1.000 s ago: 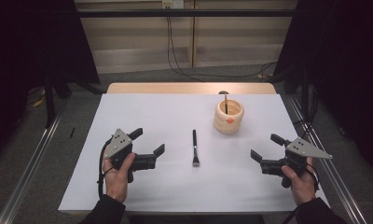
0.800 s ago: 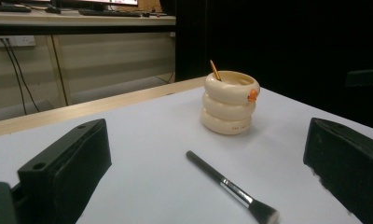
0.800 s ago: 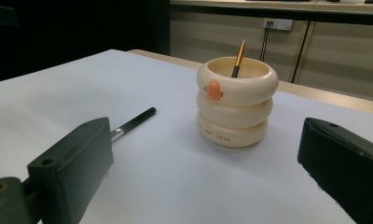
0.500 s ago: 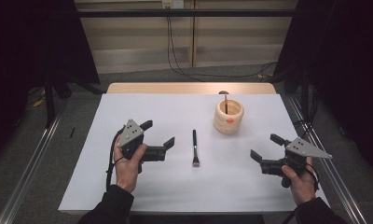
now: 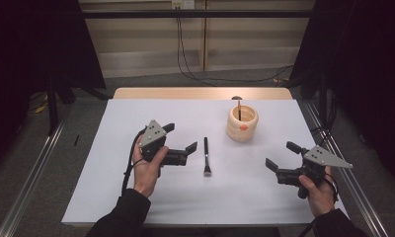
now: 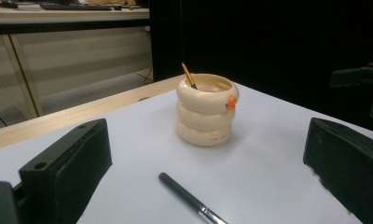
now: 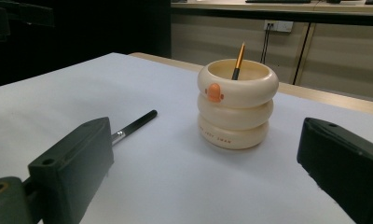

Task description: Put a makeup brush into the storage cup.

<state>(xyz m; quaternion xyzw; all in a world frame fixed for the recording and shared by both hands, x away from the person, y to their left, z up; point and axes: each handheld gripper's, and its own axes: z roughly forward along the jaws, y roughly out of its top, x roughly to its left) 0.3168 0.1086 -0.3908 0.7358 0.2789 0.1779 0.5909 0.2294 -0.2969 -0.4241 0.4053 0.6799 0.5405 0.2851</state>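
The left gripper's (image 5: 180, 143) fingers (image 6: 65, 170), spread wide, are now closing in beside the brush (image 5: 206, 156); right gripper's (image 5: 280, 157) fingers are idling spread apart.

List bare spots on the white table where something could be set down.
Free: the far-left stretch of the table behind the left tool; the near strip between both hands; the middle between the brush and the right tool. Crowded: around the cream holder far right.
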